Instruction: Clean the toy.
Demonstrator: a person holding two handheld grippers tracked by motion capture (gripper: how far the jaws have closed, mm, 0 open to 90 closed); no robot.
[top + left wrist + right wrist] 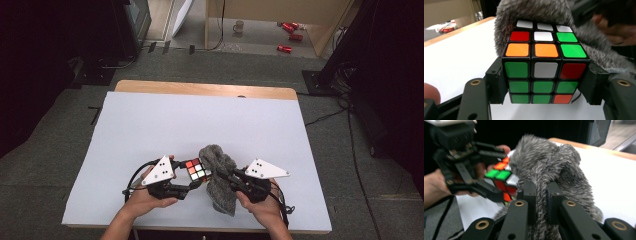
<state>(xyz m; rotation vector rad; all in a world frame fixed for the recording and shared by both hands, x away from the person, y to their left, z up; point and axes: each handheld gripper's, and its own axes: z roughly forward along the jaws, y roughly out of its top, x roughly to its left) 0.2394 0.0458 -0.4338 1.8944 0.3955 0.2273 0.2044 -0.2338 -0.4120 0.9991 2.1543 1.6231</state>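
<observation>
No readable writing anywhere. My left gripper (541, 82) has its jaws clamped on the puzzle cube (544, 67), white-centred face up, near the surface's (150, 130) front edge. My right gripper (541, 195) pinches the fuzzy grey cloth (549, 165), draped against the cube, hanging downward.

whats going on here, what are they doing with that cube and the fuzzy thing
A person at a white table holds a hand-held gripper in each hand. The left hand-held gripper is clamped on a puzzle cube, its jaws pressing the cube's two sides. The right hand-held gripper pinches a grey fuzzy cloth between its jaws and holds it against the cube's far side, as if wiping it. Both are near the table's front edge.
</observation>
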